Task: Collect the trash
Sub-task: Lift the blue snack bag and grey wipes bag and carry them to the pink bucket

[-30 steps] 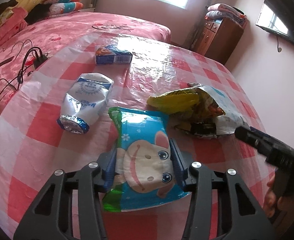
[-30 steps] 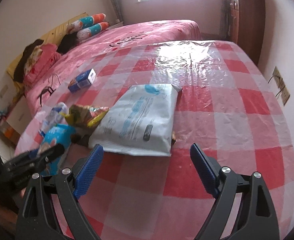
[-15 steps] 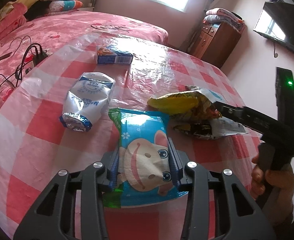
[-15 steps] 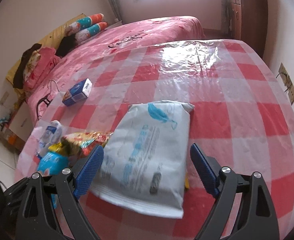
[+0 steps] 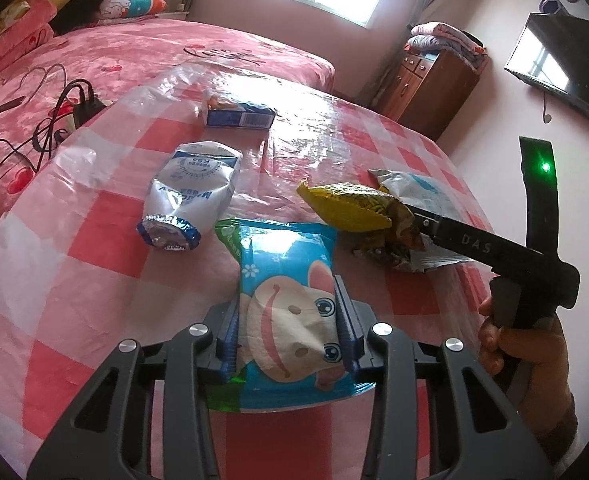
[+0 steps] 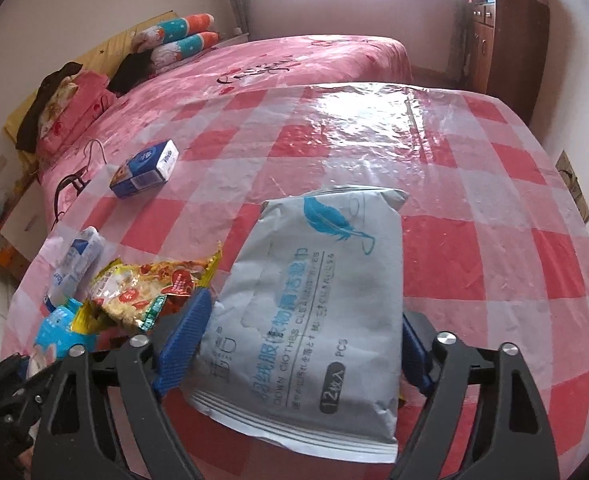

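My left gripper is shut on a blue cartoon snack packet and holds it just above the checked tablecloth. My right gripper has its blue pads against both sides of a grey cleaning-wipes pouch that lies on the table. A yellow snack bag lies beside the pouch, and shows in the left wrist view. A crumpled white and blue bag and a small blue carton lie further left.
A pink bed borders the table's far side, with a charger and cables on it. A wooden cabinet stands by the far wall. A wall socket is to the right.
My right gripper moved forward over the grey pouch and closed its fingers against both sides of it. My left gripper kept its hold on the blue packet, drawn back slightly.
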Motion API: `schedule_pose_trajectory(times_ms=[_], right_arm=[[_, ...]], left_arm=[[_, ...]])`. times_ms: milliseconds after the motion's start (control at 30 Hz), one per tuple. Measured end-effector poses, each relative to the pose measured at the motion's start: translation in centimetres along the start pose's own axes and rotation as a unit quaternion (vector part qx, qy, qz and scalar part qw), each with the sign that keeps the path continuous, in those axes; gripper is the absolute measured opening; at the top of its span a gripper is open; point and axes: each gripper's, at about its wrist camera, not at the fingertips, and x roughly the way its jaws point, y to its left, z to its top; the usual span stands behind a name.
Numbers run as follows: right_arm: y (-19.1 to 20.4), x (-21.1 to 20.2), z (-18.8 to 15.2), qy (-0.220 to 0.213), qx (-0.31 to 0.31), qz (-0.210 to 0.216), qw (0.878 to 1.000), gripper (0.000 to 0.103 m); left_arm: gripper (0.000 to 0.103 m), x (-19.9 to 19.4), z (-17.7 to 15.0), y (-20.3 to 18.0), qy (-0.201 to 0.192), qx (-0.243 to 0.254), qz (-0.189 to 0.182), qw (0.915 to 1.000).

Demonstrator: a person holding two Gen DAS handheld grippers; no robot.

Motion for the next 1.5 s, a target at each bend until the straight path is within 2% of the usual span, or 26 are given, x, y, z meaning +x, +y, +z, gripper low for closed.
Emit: schedule_pose_trajectory(times_ms=[167,600,1000,1267,1500], right_arm=[[-0.2,-0.5,-0.3,-0.006,0.002,0.012,1.0,0.071],[0.1,-3.2,-1.9,-0.03,0.004,0.006,1.0,0.066],[1.1,-7.3,-2.5,-0.062,0.015,0.015,0.998,0.065],[3.7,-9.4,-2.6,-0.071,0.005,0.045,0.996,0.065],[7.9,-10.3,-3.1,-0.065,-0.025,0.079,0.994,0.065]], left_arm=[[0.041,-0.5,-0.1,0.4,-0.002,-0.002,-0.003,1.0],[0.041,-2.5,-0.6,1.7,-0.012,-0.009,-0.011,0.9998],[0.041,-4.8,-1.3,3.2,-0.03,-0.019,-0.012,0.9993],[0.041,-7.0,-1.9,5.0,-0.046,-0.033,-0.001,0.9984],[0.041,-9.2,-2.3,7.0,-0.064,-0.049,0.009,0.9967]])
